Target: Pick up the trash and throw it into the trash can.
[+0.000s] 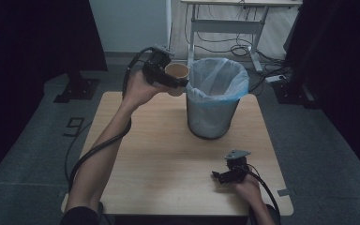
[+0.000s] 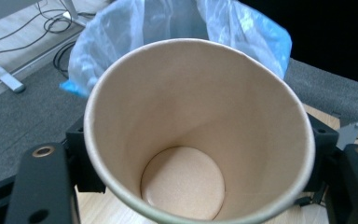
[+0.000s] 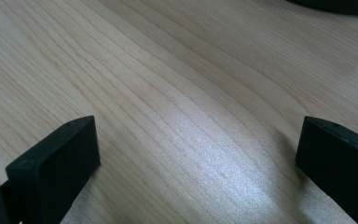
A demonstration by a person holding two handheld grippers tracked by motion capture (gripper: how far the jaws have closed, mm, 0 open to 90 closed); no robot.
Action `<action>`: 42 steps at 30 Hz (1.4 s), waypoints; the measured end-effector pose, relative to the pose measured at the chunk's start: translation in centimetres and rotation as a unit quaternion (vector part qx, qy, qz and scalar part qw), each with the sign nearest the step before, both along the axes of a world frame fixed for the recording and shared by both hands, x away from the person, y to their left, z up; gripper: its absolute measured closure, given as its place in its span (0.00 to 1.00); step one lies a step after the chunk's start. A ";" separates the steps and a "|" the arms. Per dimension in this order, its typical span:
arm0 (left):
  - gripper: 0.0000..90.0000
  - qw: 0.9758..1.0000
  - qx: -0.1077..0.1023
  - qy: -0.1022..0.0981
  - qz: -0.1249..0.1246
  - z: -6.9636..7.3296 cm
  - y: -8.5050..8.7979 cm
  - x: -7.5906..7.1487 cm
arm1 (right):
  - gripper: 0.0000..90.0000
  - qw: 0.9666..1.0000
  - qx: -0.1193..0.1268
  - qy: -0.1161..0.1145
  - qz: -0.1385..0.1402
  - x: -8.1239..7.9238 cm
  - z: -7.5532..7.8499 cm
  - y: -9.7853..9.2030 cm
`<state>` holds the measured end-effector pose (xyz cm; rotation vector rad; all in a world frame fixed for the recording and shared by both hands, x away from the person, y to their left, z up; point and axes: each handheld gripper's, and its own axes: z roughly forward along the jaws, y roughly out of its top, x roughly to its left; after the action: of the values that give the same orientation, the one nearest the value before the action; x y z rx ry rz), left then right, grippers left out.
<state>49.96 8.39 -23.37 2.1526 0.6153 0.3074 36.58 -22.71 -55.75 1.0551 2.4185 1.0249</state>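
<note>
— Two claws: status?
— Left claw grips a paper cup, raised just beside the rim of the lined bin, cup mouth facing its camera.
— Right claw?
— Jaws spread wide, nothing between them, low over the bench, well apart from the bin.

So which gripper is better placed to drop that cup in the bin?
Left. The left gripper already holds the paper cup beside the bin rim; the right gripper sits open and empty near the table edge.
</note>
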 end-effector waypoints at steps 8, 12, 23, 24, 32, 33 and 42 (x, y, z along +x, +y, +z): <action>0.27 1.000 -0.001 -0.003 -0.001 0.4 -2.4 1.0 | 0.00 1.000 0.001 0.000 0.000 0.0 0.0 0.0; 0.27 1.000 0.000 -0.004 -0.002 0.2 -3.2 1.4 | 0.00 1.000 0.001 -0.001 0.002 0.0 0.0 0.1; 0.26 1.000 -0.006 -0.004 0.001 -0.8 -5.8 2.9 | 0.00 1.000 0.000 -0.001 0.004 -0.1 0.0 0.1; 0.26 1.000 -0.007 -0.004 0.003 -1.0 -6.2 3.2 | 0.00 1.000 0.000 -0.001 0.004 -0.1 0.0 0.1; 0.25 1.000 -0.002 0.002 0.008 -2.1 -7.5 4.1 | 0.00 1.000 0.000 -0.001 0.006 -0.1 0.0 0.1; 0.26 1.000 -0.004 0.001 0.011 -2.4 -7.8 4.3 | 0.00 1.000 -0.001 -0.001 0.006 -0.1 0.0 0.1; 0.15 1.000 0.014 0.010 0.019 -3.5 -8.9 5.0 | 0.00 1.000 0.000 0.000 0.007 -0.1 0.0 0.1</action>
<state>55.00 -0.52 -26.83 2.1751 0.6685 0.3176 36.47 -22.60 -55.75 1.0387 2.4291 1.0288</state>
